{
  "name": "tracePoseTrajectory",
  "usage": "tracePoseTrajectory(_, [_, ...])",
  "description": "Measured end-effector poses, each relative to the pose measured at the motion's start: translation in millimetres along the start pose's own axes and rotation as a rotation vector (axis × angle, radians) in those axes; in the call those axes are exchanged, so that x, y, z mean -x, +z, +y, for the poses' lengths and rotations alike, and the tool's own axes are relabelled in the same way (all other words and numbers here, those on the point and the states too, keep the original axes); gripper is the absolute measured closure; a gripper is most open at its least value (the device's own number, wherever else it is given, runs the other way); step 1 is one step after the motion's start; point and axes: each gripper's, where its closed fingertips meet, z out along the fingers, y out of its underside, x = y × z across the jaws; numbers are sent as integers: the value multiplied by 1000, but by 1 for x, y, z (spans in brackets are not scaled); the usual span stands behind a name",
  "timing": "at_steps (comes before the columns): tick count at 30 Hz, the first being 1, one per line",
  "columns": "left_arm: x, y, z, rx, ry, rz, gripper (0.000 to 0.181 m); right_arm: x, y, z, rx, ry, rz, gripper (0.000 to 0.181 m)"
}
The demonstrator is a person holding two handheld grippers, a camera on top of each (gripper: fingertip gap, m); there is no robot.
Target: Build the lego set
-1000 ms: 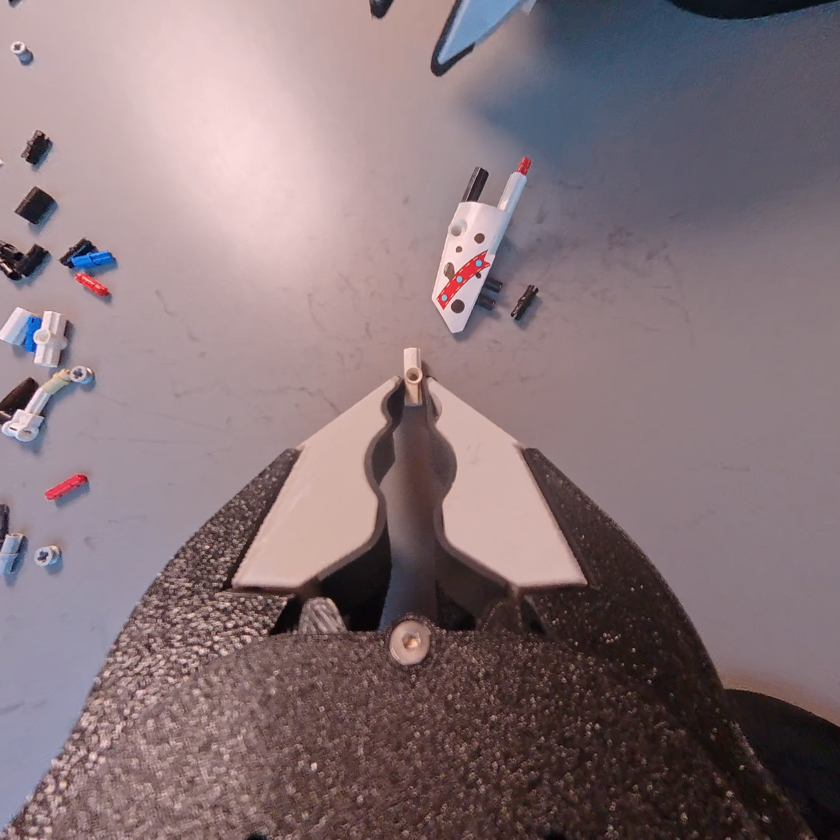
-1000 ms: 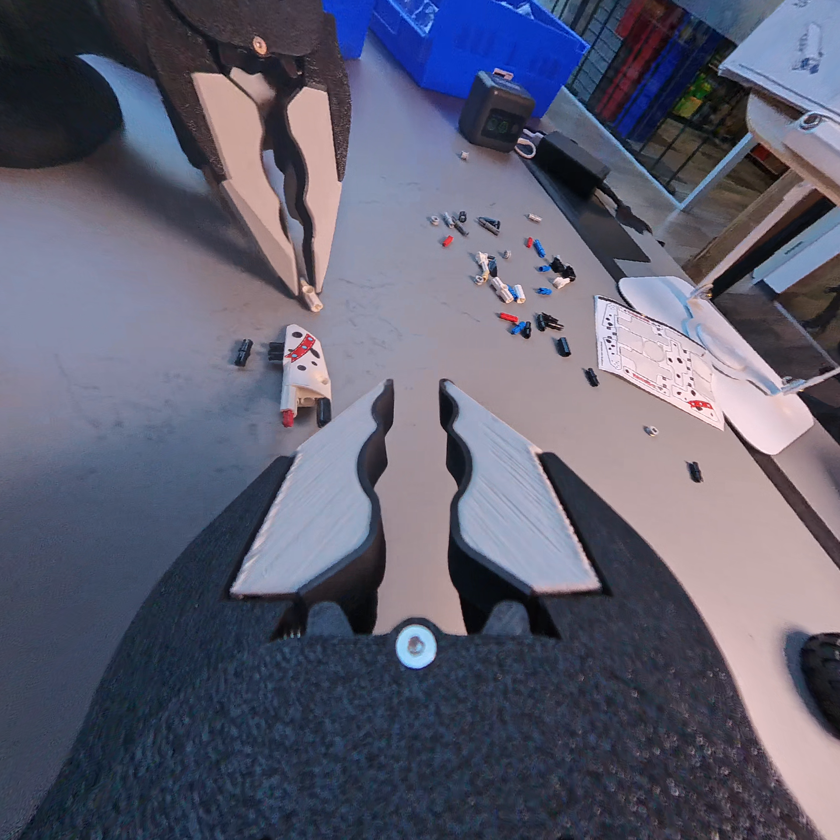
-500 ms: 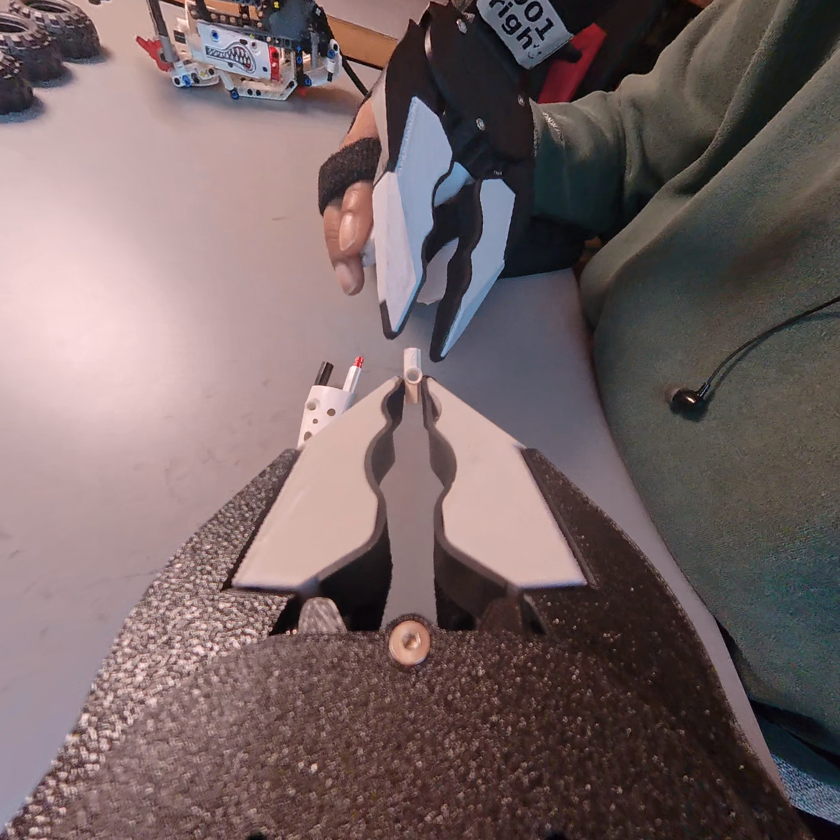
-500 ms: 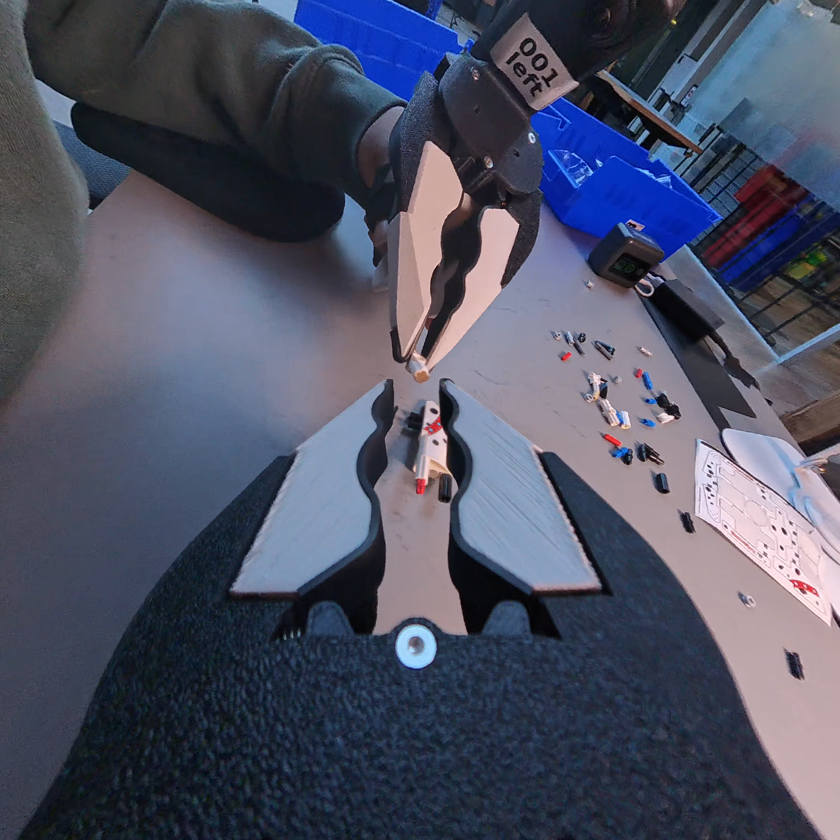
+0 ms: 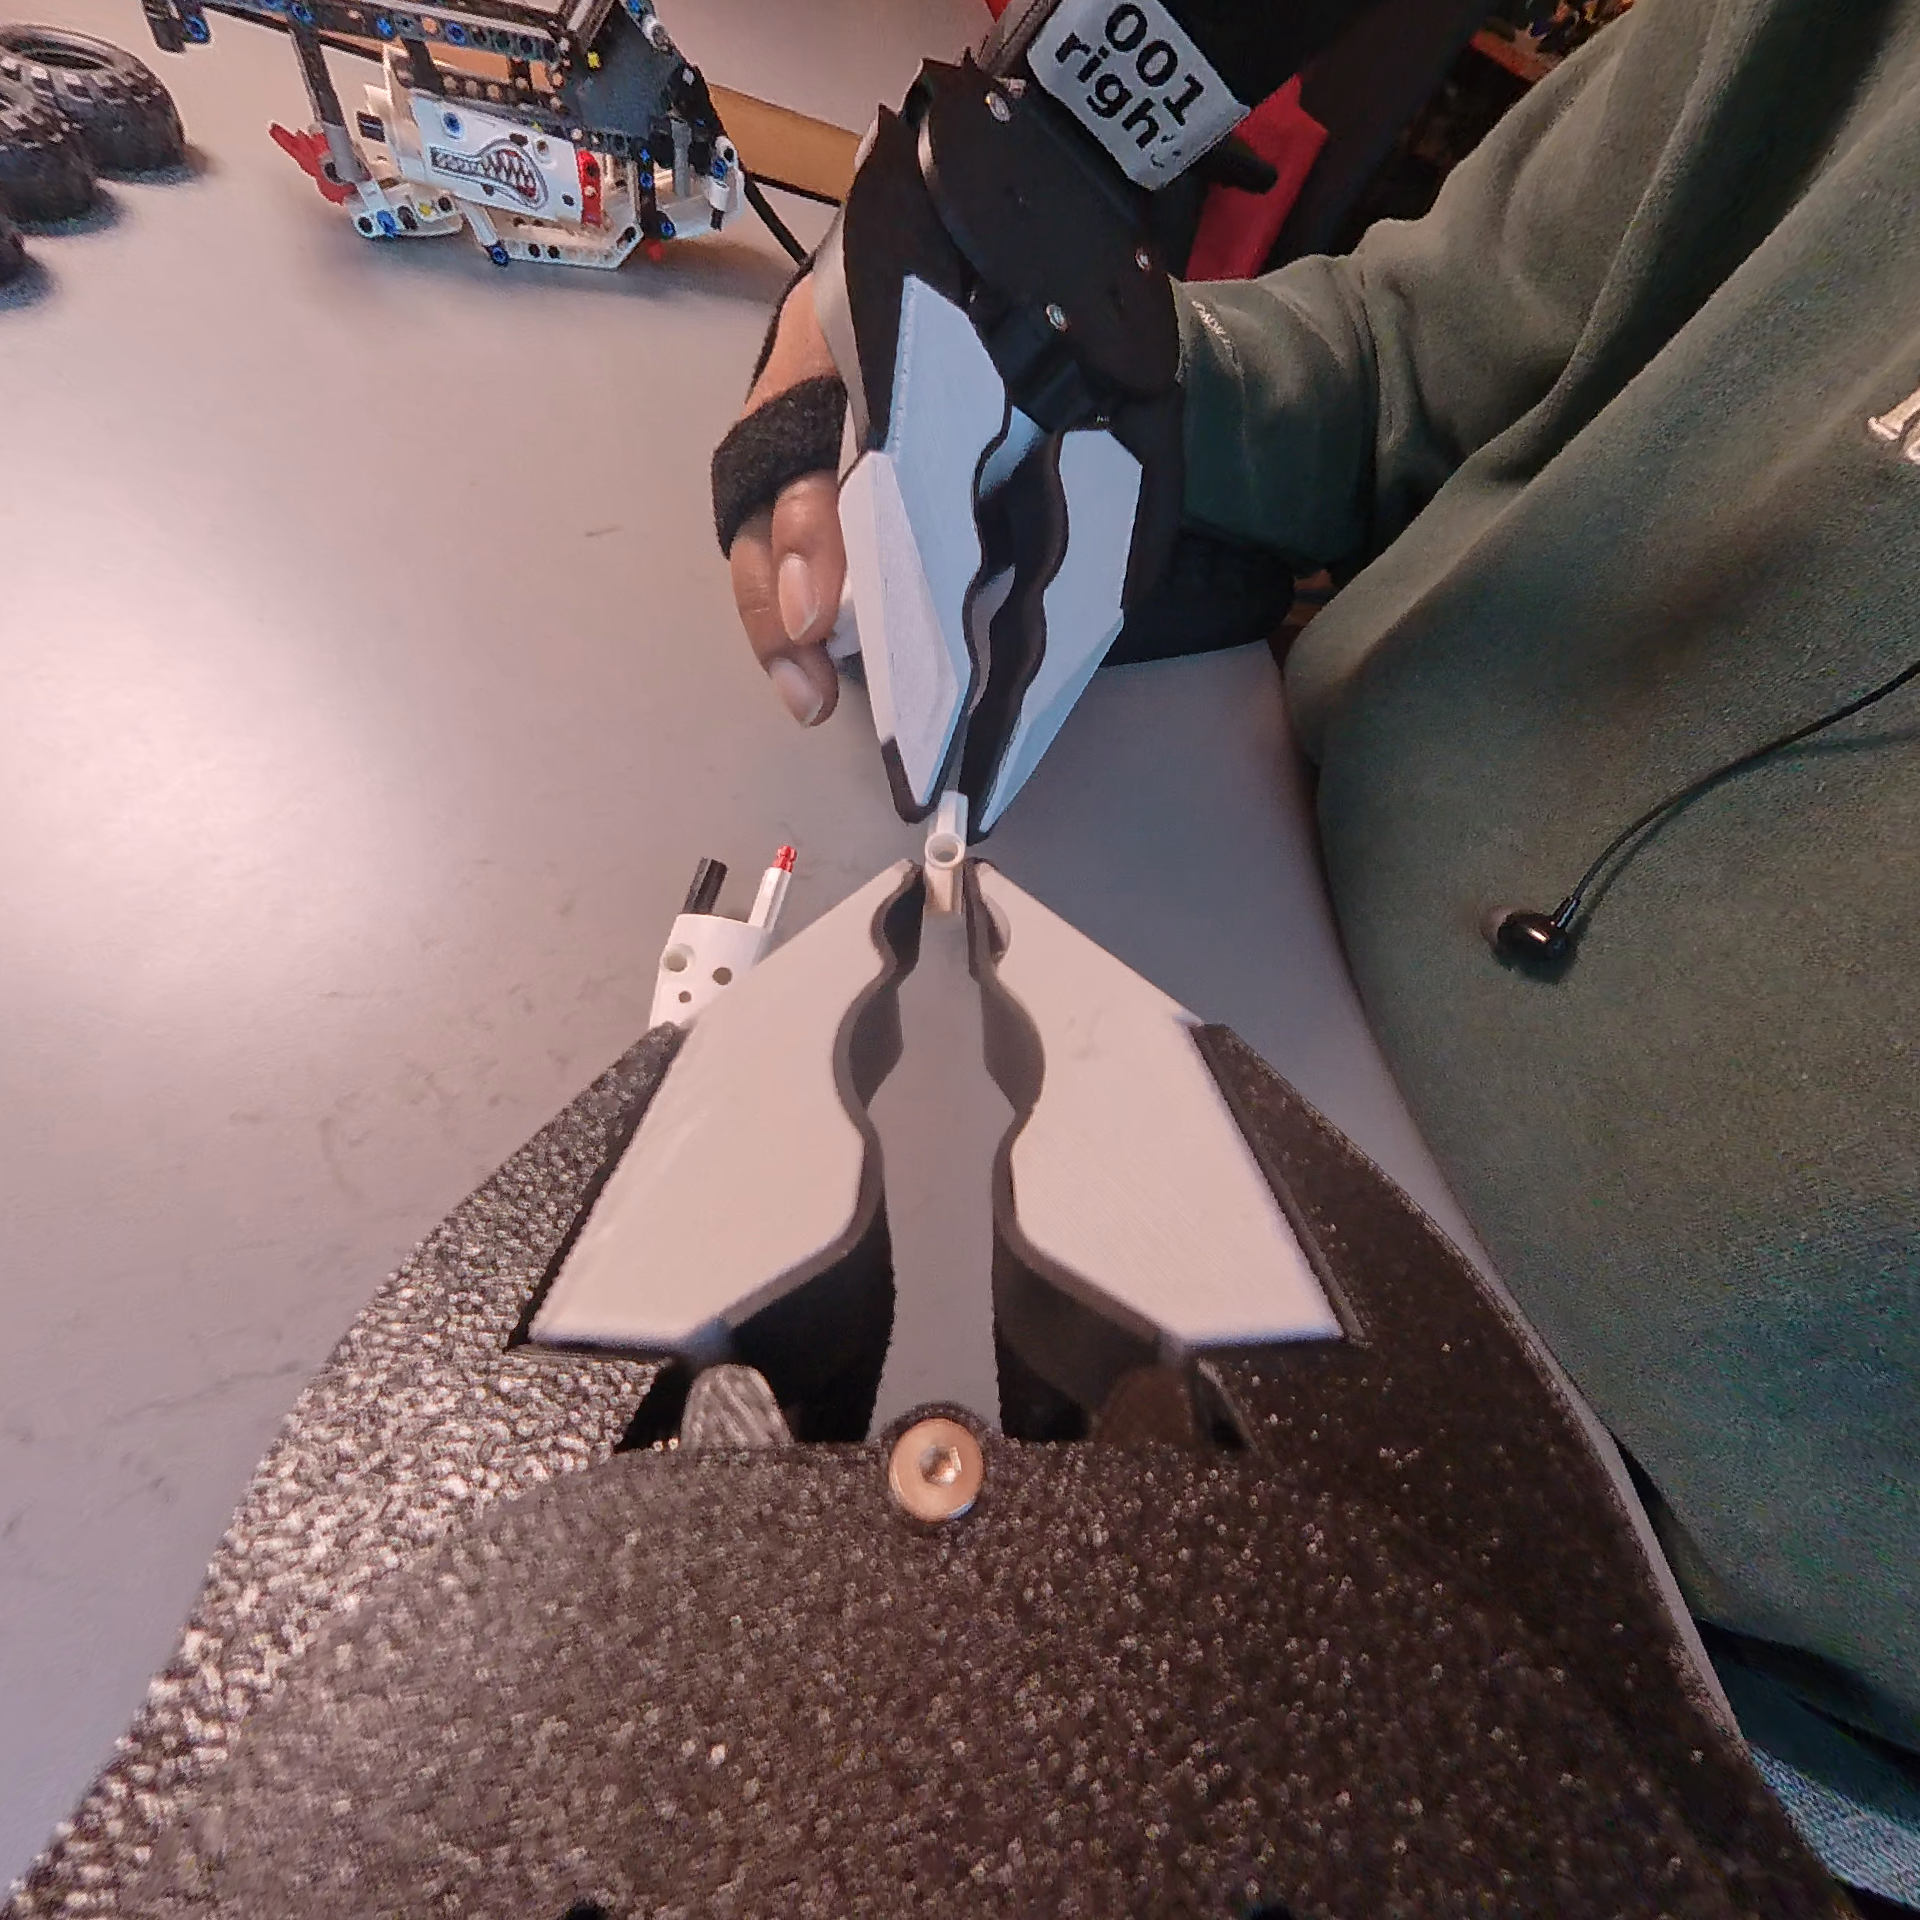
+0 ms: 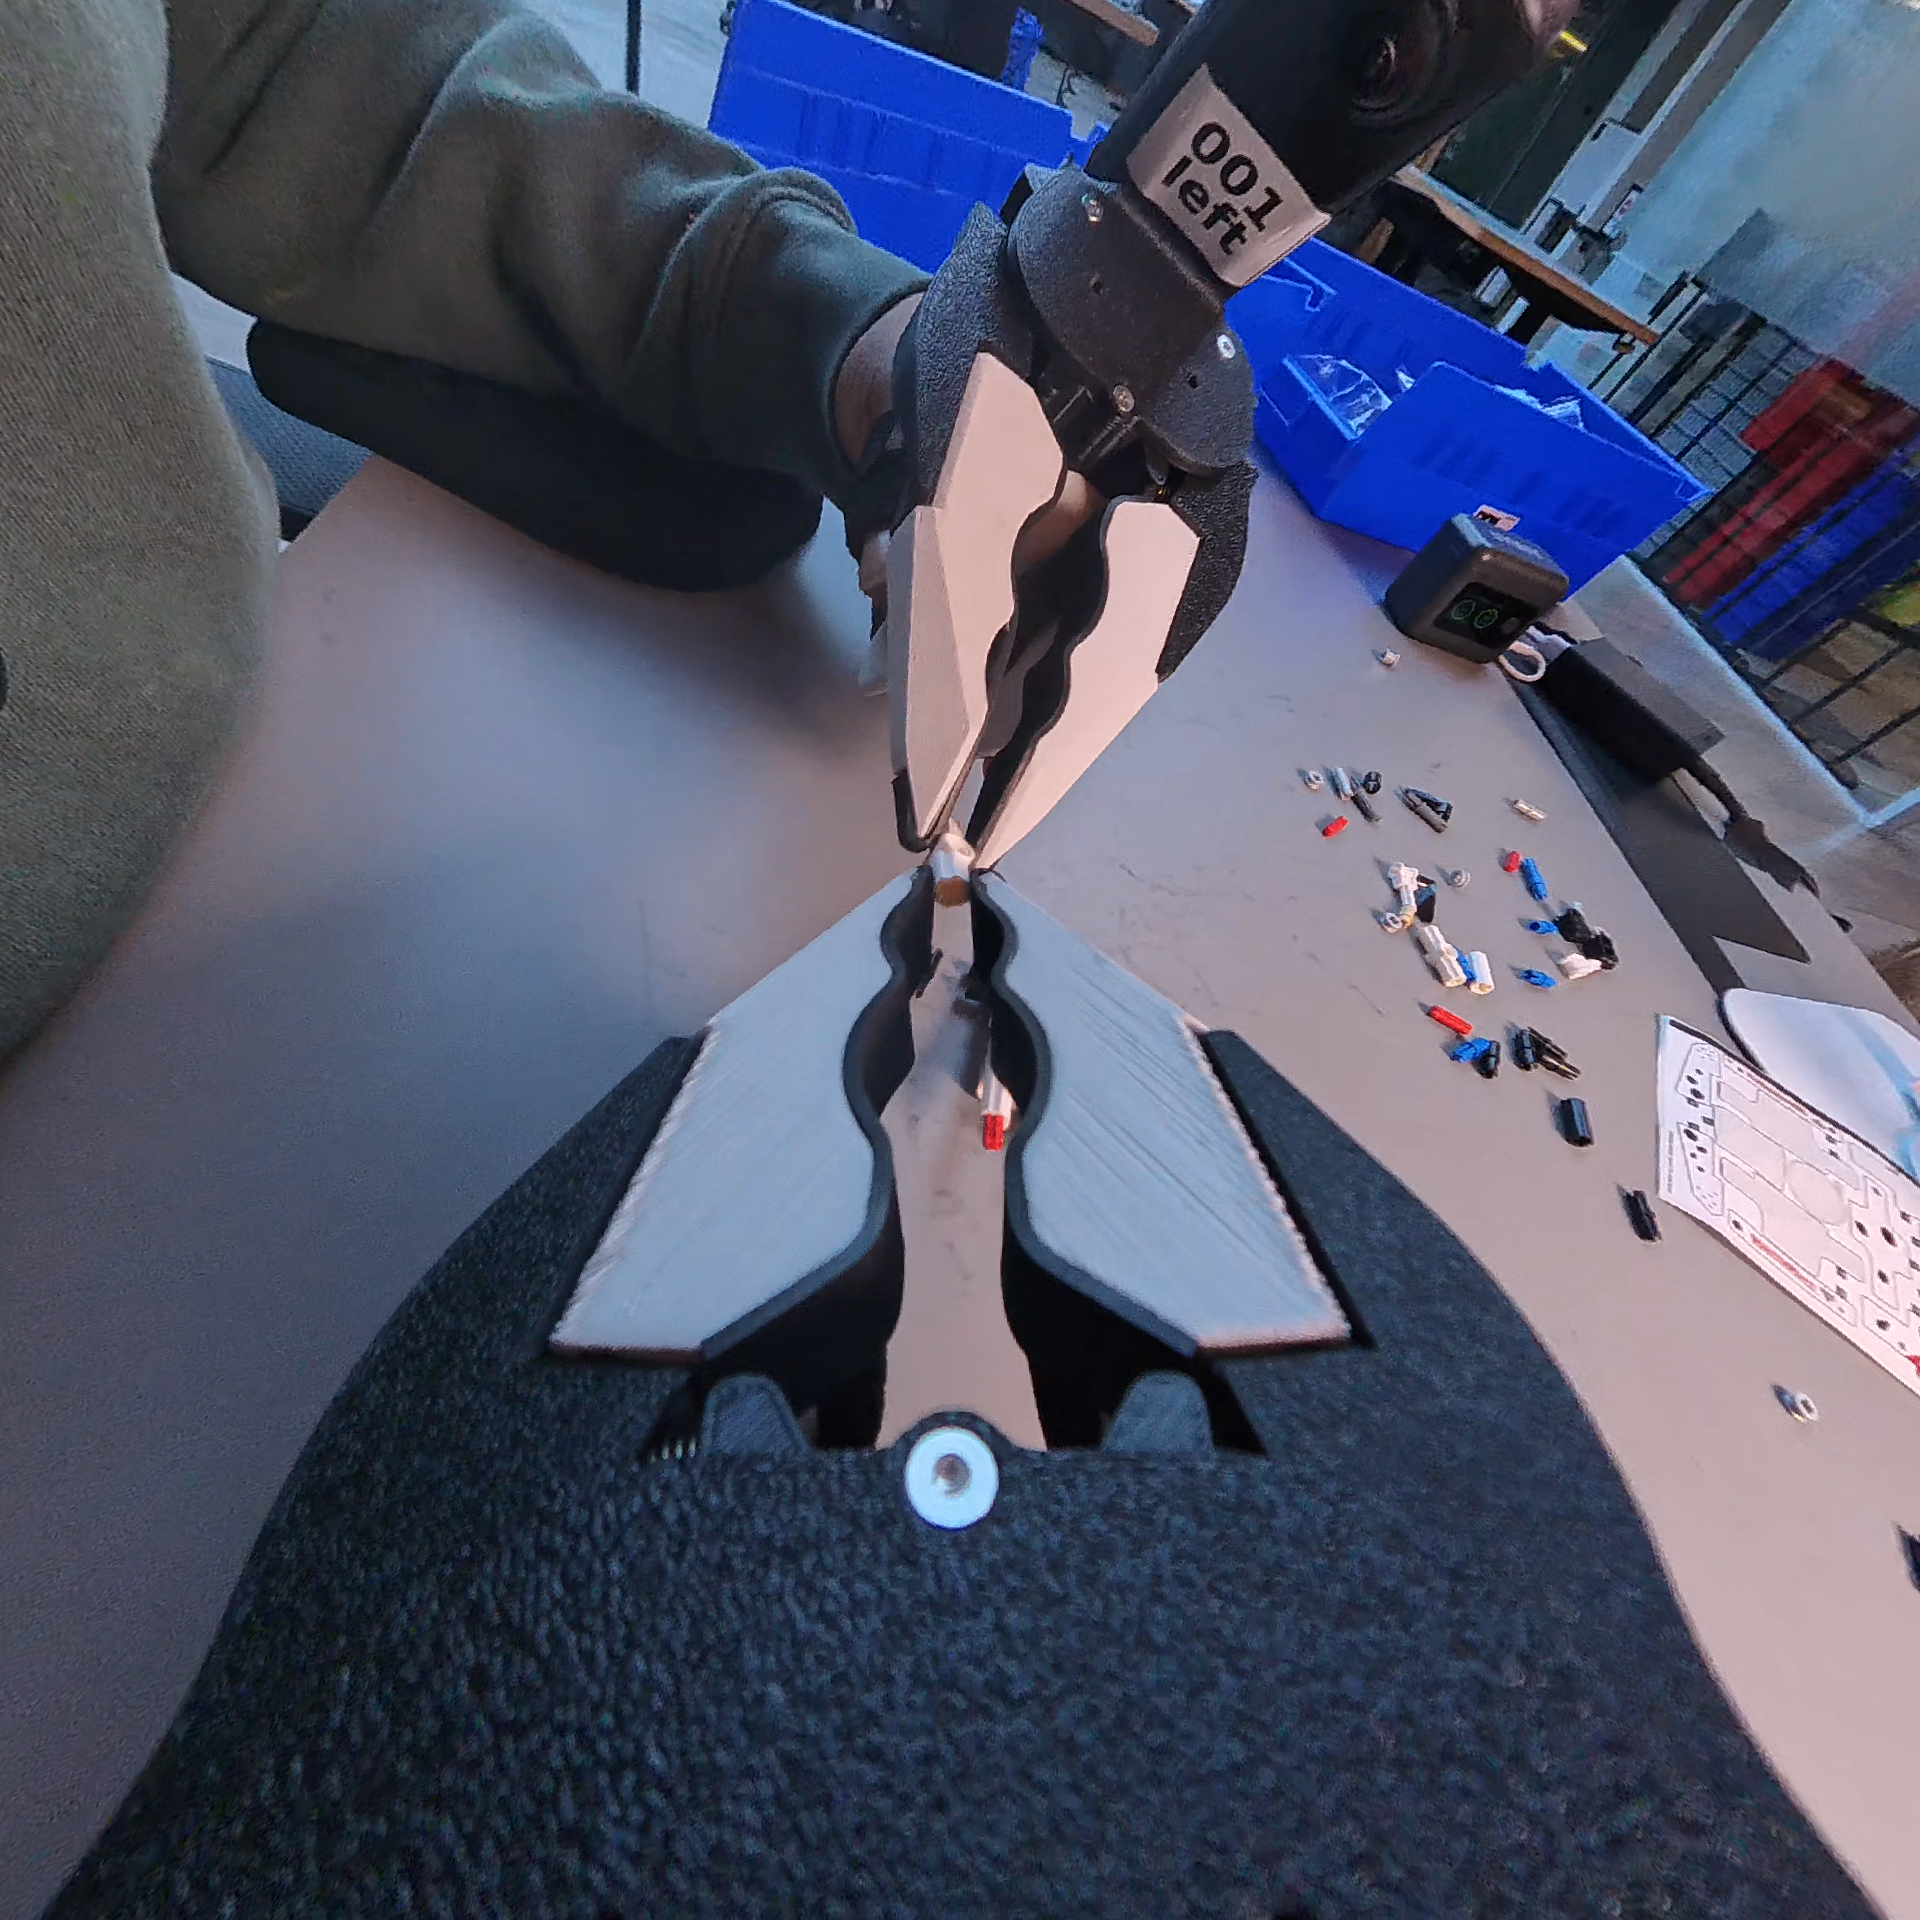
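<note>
Grey bench (image 5: 312, 623) surface carries the work, with blue bins (image 6: 1455, 416) behind its far edge.

Nearest the person, the left claw (image 5: 943, 883) is pinched narrow on a small tan pin (image 5: 945, 862), held in the air above the bench. The right claw (image 6: 948, 883) meets it tip to tip, its jaws drawn narrow around the pin's free end; whether they actually grip it cannot be told.

Below the claws, the white panel piece (image 5: 701, 961) with a red-tipped axle lies flat on the bench. Farther off lie scattered loose parts (image 6: 1475, 935), a sticker sheet (image 6: 1787, 1174), and the partly built vehicle (image 5: 499, 145).

Step in hand, by judgement: transfer or regrip of the pin. Next move calls for one claw to secure the pin before the other releases, then alignment with a panel hole.
</note>
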Motion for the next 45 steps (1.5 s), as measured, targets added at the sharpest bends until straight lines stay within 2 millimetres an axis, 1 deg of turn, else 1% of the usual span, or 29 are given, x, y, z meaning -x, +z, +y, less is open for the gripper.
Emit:
tracePoseTrajectory(4, [3, -2, -1, -13, -4, -19, 173, -7, -5, -2, -17, 23, 20, 175])
tracePoseTrajectory(13, [5, -3, -5, -38, -1, -38, 175, -11, -8, -6, -38, 42, 34, 175])
tracePoseTrajectory(16, [7, -3, -6, -45, -2, -51, 168, -12, -9, -8, -53, 51, 37, 175])
tracePoseTrajectory(20, [4, -2, -7, -51, 9, -43, 175, -12, -9, -8, -59, 62, 35, 175])
tracePoseTrajectory(24, [5, -3, -8, -59, 13, -54, 176, -14, -9, -9, -66, 71, 41, 175])
tracePoseTrajectory(27, [10, -5, -12, -79, 14, -88, 176, -20, -10, -9, -66, 70, 81, 175])
tracePoseTrajectory(28, [12, -6, -12, -84, 17, -101, 181, -22, -9, -8, -63, 68, 97, 175])
tracePoseTrajectory(31, [17, -9, -17, -110, 22, -141, 181, -37, -12, -3, -37, 63, 182, 174])
tracePoseTrajectory(39, [28, -11, -16, -116, -3, -202, 181, -35, -11, -6, -57, 78, 167, 175])
tracePoseTrajectory(40, [29, -12, -17, -126, -15, -195, 179, -34, -11, -6, -59, 82, 163, 175])
tracePoseTrajectory(42, [28, -14, -18, -146, -59, -164, 168, -32, -12, -7, -66, 92, 143, 175])
tracePoseTrajectory(45, [21, -15, -22, -184, -148, -63, 158, -26, -14, -14, -104, 92, 103, 175])
